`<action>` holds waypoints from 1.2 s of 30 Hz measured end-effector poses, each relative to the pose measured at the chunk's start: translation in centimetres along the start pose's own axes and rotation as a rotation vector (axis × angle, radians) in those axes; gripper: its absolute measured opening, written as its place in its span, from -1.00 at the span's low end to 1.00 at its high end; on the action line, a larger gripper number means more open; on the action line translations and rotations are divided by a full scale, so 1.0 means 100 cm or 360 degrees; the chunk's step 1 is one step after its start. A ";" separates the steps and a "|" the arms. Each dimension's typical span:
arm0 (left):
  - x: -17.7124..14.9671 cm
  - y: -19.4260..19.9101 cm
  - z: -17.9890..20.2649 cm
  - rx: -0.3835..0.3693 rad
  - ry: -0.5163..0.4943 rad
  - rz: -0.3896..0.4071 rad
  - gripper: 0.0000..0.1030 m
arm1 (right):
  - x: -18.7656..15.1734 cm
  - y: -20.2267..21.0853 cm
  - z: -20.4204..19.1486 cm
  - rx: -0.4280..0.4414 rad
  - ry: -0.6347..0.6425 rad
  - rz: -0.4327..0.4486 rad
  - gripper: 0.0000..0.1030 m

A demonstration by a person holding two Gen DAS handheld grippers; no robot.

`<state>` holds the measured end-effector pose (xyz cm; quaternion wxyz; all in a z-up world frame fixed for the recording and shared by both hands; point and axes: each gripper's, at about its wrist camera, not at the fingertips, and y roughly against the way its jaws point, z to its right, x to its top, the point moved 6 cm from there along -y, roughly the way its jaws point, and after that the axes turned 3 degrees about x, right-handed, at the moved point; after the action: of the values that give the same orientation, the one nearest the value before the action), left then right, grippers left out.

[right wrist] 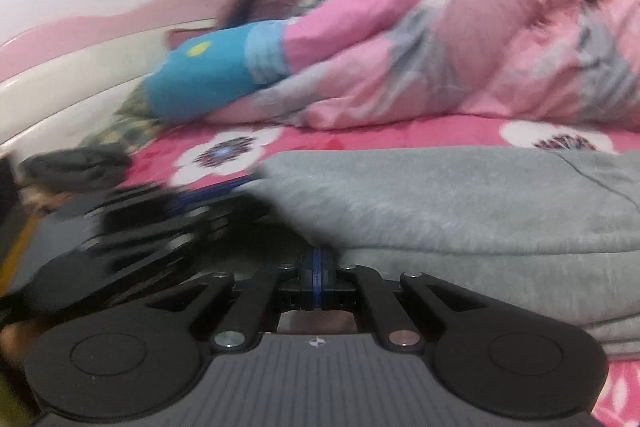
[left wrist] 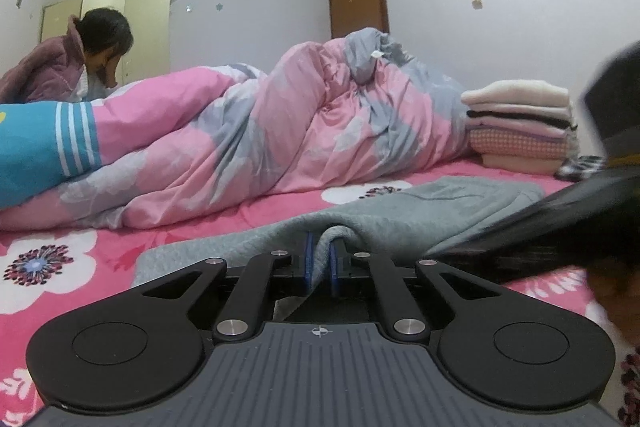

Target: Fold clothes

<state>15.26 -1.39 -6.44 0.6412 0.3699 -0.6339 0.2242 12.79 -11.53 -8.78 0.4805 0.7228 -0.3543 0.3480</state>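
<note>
Pinching grey garment (left wrist: pixel 400 211), left claw (left wrist: pixel 321 259) closed

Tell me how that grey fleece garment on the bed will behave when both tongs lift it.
The grey garment will likely sag floppily: it already drapes in a soft ridge where the left tongs pinch it. Its thick, fuzzy pile suggests little slipping. The fold at the right tongs may fall open.

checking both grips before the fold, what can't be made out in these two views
- Right wrist view: right gripper shut, but blur hides whether any grey garment lies between its jaws.
- Left wrist view: garment's right side hidden behind the blurred dark gripper body.
- Both views: garment type unclear, its near edge under the grippers.
</note>
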 end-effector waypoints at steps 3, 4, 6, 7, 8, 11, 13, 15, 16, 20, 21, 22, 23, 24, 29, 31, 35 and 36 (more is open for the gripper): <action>-0.002 0.002 0.001 -0.0011 -0.0001 -0.0003 -0.87 | 0.001 -0.028 0.011 -0.0028 -0.0147 -0.0015 -1.00; -0.002 0.001 0.001 -0.0014 0.0000 -0.0009 -0.87 | 0.000 -0.039 0.014 -0.0033 -0.0186 -0.0022 -1.00; -0.002 0.001 0.001 -0.0015 0.0004 -0.0013 -0.87 | -0.007 -0.045 0.017 -0.0030 -0.0263 -0.0018 -1.00; -0.002 0.001 0.000 -0.0015 0.0009 -0.0009 -0.87 | -0.007 -0.041 0.018 -0.0024 -0.0278 0.0008 -1.00; -0.001 0.001 0.000 -0.0015 0.0014 -0.0004 -0.88 | -0.006 -0.033 0.019 -0.0008 -0.0301 0.0047 -1.00; 0.000 0.002 -0.002 -0.0013 0.0033 0.0011 -0.87 | -0.004 -0.002 0.019 0.0038 -0.0297 0.0164 -0.98; 0.000 0.003 -0.002 -0.0012 0.0031 0.0014 -0.87 | -0.008 0.020 0.015 0.0058 -0.0224 0.0196 -0.97; 0.000 0.003 -0.001 -0.0012 0.0027 0.0017 -0.87 | -0.012 0.027 0.007 0.0099 -0.0142 0.0150 -0.97; 0.000 0.003 -0.001 -0.0013 0.0027 0.0019 -0.87 | -0.014 0.022 0.003 0.0108 -0.0112 0.0127 -0.97; 0.000 0.006 -0.001 -0.0026 0.0034 0.0034 -0.87 | -0.009 -0.016 -0.002 0.0088 -0.0072 0.0038 -0.97; 0.000 0.007 0.000 -0.0031 0.0031 0.0034 -0.87 | -0.006 -0.031 0.002 0.0036 -0.0101 0.0008 -0.97; 0.000 0.007 0.000 -0.0035 0.0024 0.0028 -0.87 | -0.004 -0.042 0.008 0.0013 -0.0139 -0.0009 -0.99; -0.001 0.006 0.001 -0.0035 0.0016 0.0022 -0.87 | -0.002 -0.053 0.013 -0.0010 -0.0177 -0.0026 -1.00; -0.002 0.005 0.002 -0.0033 0.0008 0.0017 -0.87 | -0.001 -0.058 0.018 -0.0018 -0.0230 -0.0029 -1.00; 0.001 0.007 -0.001 -0.0037 0.0047 0.0027 -0.87 | -0.004 -0.023 0.017 0.0060 -0.0290 0.0128 -0.97; 0.001 0.007 -0.001 -0.0036 0.0045 0.0028 -0.87 | -0.008 0.001 0.012 0.0116 -0.0273 0.0215 -0.97; 0.002 0.009 0.001 -0.0036 0.0029 0.0033 -0.87 | -0.018 0.000 0.000 0.0223 -0.0254 0.0095 -0.97; 0.002 0.009 0.001 -0.0041 0.0028 0.0035 -0.87 | -0.017 -0.010 -0.002 0.0219 -0.0260 0.0060 -0.97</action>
<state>14.50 -0.91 -6.11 0.6489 0.3527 -0.6350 0.2264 12.76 -10.74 -10.66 0.3926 0.7733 -0.3812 0.3204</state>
